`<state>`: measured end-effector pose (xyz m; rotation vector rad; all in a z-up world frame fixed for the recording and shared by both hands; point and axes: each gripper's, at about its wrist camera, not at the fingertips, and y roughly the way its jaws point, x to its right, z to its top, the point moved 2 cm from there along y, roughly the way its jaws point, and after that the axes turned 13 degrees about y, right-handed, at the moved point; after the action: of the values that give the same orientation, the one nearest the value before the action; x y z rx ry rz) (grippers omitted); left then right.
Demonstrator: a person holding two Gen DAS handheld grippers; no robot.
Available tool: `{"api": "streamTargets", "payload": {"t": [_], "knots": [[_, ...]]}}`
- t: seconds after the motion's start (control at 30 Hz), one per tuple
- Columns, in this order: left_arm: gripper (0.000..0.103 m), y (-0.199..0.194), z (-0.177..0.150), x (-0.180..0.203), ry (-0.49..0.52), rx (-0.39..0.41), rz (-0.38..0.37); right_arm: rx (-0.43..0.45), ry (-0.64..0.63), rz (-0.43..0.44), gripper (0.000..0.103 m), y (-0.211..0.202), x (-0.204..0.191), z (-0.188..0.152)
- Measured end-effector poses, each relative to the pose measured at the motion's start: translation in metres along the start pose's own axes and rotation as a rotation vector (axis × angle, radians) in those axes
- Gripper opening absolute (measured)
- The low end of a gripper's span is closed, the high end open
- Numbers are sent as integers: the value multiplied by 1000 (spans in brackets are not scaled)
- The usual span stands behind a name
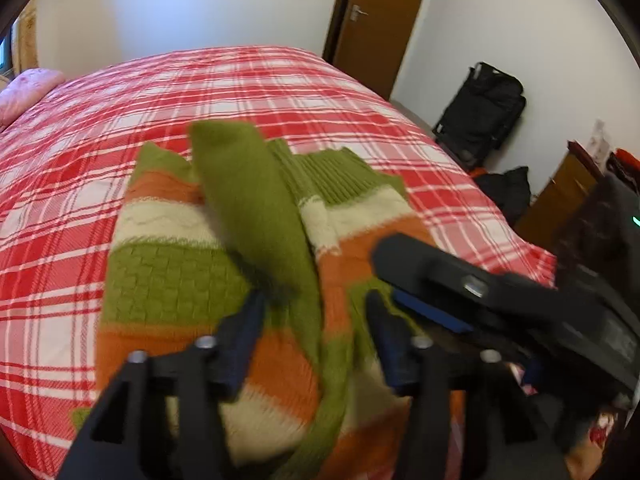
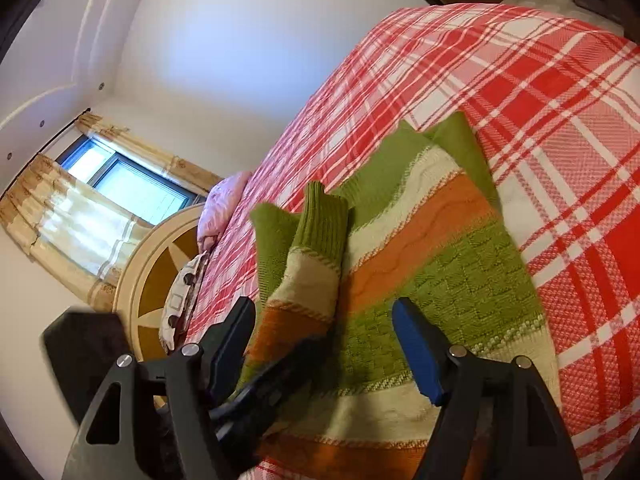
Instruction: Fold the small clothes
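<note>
Item: one knitted sweater (image 1: 192, 280), striped in green, orange and cream, lying flat on the red-and-white plaid bedspread (image 1: 80, 168) near the bed's near edge, where you can reach it.

Sleeves: two, both laid inward across the body. One plain green sleeve (image 1: 248, 208) runs diagonally over the chest; one striped sleeve with ribbed green cuff (image 2: 320, 240) lies alongside. Folded in, they probably narrow the garment for the next fold.

Grippers: two. Your left gripper (image 1: 316, 320) has its jaws apart over the green sleeve, pads clear of it. Your right gripper (image 2: 324, 332) likewise stands apart above the sweater's lower body, holding nothing.

Also present: one pink pillow (image 1: 28, 88) at the bed's far corner; one brown door (image 1: 380, 12).
</note>
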<state>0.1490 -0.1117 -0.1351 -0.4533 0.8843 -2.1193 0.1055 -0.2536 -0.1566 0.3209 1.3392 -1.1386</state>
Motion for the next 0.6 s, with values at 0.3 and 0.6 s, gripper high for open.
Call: {"api": "streamTargets", "payload": {"t": [0.3,0.6], "knots": [[74,-98,-38,-17,-48,138,22,-72,20,15,72,4,-3,0],[74,-76,-61,-56,-175,89,116,-62,-98,-167,72,35,-21,-13]]}}
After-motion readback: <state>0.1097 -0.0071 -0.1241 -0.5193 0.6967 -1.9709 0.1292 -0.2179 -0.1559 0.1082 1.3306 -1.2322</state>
